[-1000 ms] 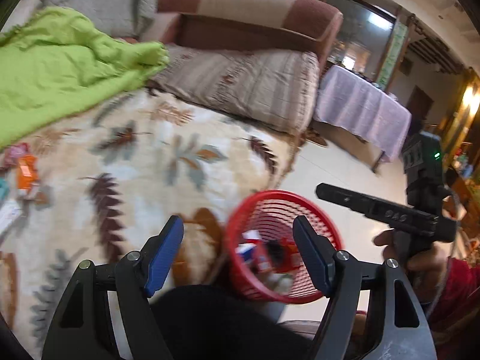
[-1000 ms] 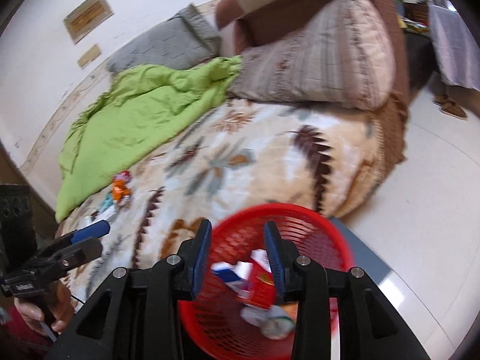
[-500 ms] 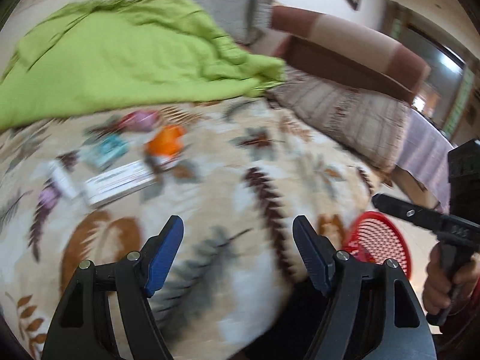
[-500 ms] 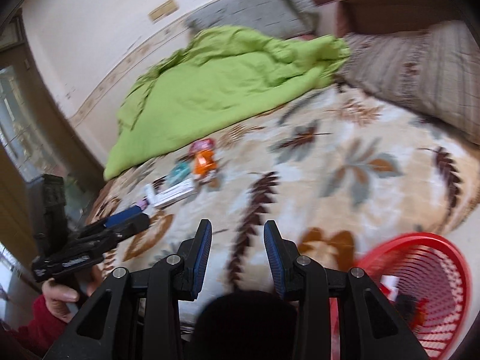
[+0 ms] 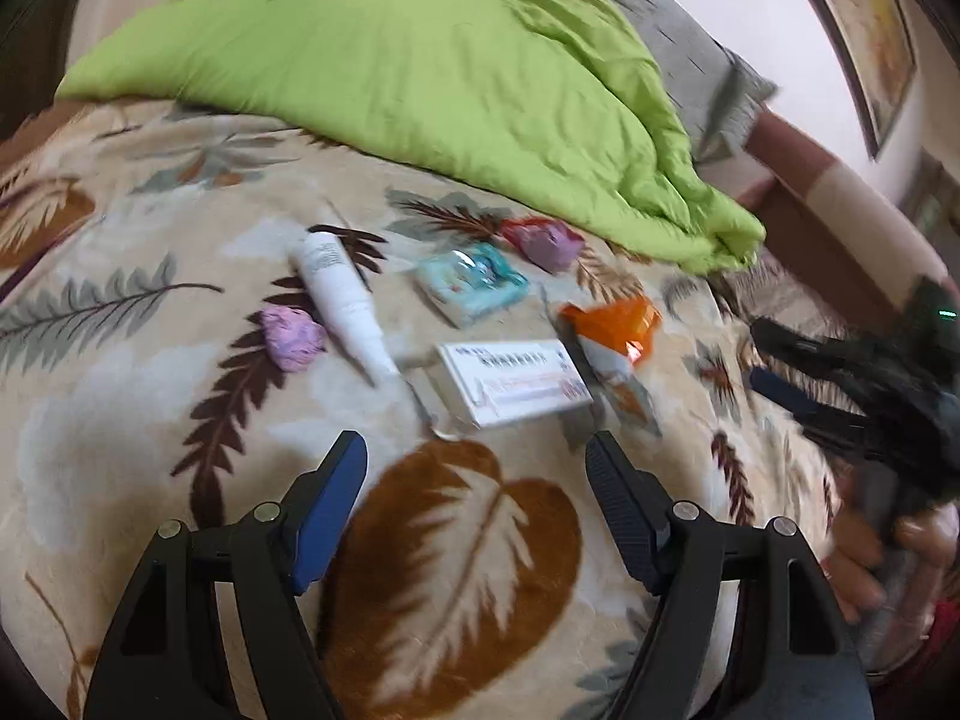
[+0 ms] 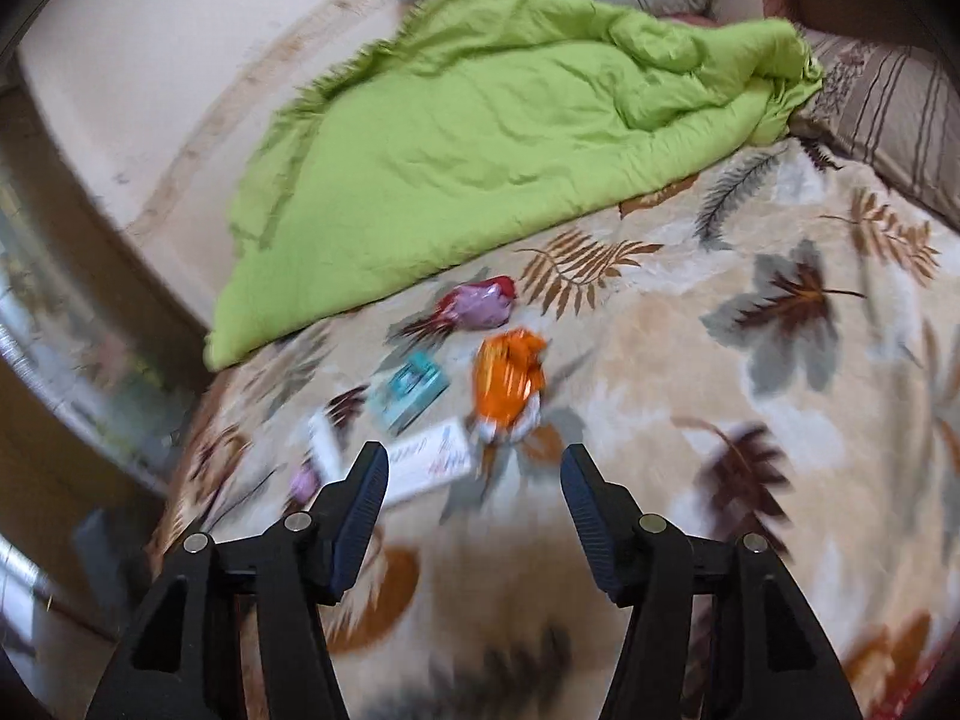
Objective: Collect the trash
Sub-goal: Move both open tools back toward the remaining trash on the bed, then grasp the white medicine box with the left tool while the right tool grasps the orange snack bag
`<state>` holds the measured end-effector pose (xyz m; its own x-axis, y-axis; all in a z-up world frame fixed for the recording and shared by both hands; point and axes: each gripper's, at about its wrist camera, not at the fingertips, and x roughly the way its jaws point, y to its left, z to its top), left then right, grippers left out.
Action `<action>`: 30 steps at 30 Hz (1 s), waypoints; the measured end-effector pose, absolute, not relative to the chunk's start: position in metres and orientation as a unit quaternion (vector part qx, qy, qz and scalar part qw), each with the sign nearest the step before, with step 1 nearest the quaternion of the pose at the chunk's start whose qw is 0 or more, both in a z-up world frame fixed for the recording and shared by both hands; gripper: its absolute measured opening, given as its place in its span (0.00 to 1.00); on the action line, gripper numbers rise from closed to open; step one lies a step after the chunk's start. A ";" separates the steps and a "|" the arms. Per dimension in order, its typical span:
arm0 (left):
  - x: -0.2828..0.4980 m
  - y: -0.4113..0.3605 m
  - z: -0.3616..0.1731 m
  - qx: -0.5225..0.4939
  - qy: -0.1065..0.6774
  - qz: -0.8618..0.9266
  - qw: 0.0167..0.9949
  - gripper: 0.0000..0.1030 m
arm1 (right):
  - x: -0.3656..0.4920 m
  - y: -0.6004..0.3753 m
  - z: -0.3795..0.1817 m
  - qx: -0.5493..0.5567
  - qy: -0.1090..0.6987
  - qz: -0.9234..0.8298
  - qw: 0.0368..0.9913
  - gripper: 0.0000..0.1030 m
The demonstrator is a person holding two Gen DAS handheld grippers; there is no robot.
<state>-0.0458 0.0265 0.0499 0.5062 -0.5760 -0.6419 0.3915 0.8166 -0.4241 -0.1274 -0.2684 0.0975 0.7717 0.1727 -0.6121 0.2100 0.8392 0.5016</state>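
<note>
Lying uncollected on the leaf-print blanket (image 5: 150, 420) were a white tube (image 5: 342, 294), a white carton (image 5: 516, 381), an orange wrapper (image 5: 618, 324), a teal packet (image 5: 474, 282) and two purple wads (image 5: 291, 339) (no bin in sight). The left gripper (image 5: 474, 468) hung wide and empty; the right gripper (image 6: 474, 477) was opening, gripping nothing, so much pickup remained.

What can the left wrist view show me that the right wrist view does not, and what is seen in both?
Only the left wrist view: the right gripper, its jaws opening and empty, in the person's hand, and a picture frame on the wall.

Only the right wrist view: the striped pillow.

Both: the green blanket, orange wrapper, teal packet, white box, purple-red wrapper, white tube and purple wad, blurred in the right view.
</note>
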 end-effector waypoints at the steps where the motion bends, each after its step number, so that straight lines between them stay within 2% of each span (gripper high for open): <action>1: -0.044 0.029 0.051 -0.118 0.409 -0.280 0.861 0.72 | -0.110 -0.267 0.091 0.286 0.341 -0.015 0.896 0.62; 7: -0.038 0.021 0.048 -0.098 0.411 -0.280 0.862 0.72 | -0.040 -0.267 0.045 0.257 0.382 -0.080 0.884 0.62; 8: -0.036 0.016 0.047 -0.092 0.411 -0.284 0.861 0.72 | -0.034 -0.268 0.037 0.258 0.391 -0.079 0.880 0.56; 10: -0.030 0.002 0.048 -0.067 0.407 -0.292 0.863 0.72 | -0.032 -0.270 0.031 0.271 0.381 -0.052 0.883 0.34; 15: -0.001 -0.031 0.055 -0.024 0.398 -0.303 0.865 0.72 | -0.050 -0.275 0.050 0.254 0.348 -0.065 0.900 0.34; 19: 0.035 -0.052 0.043 0.002 0.425 -0.310 0.851 0.72 | -0.064 -0.288 0.061 0.265 0.324 -0.084 0.904 0.34; 22: 0.056 -0.059 0.025 -0.012 0.475 -0.324 0.818 0.72 | -0.066 -0.299 0.063 0.288 0.316 -0.084 0.900 0.34; 27: 0.027 -0.061 0.016 -0.015 0.510 -0.380 0.771 0.72 | -0.065 -0.303 0.062 0.307 0.313 -0.074 0.896 0.34; 30: -0.003 -0.075 0.020 0.033 0.503 -0.405 0.763 0.72 | -0.068 -0.304 0.065 0.309 0.307 -0.073 0.897 0.34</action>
<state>-0.0026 -0.0754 0.0205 0.1671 -0.5847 -0.7938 0.6502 0.6706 -0.3571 -0.0677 -0.3044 0.0653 0.8014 0.0587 -0.5953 0.3207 0.7979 0.5103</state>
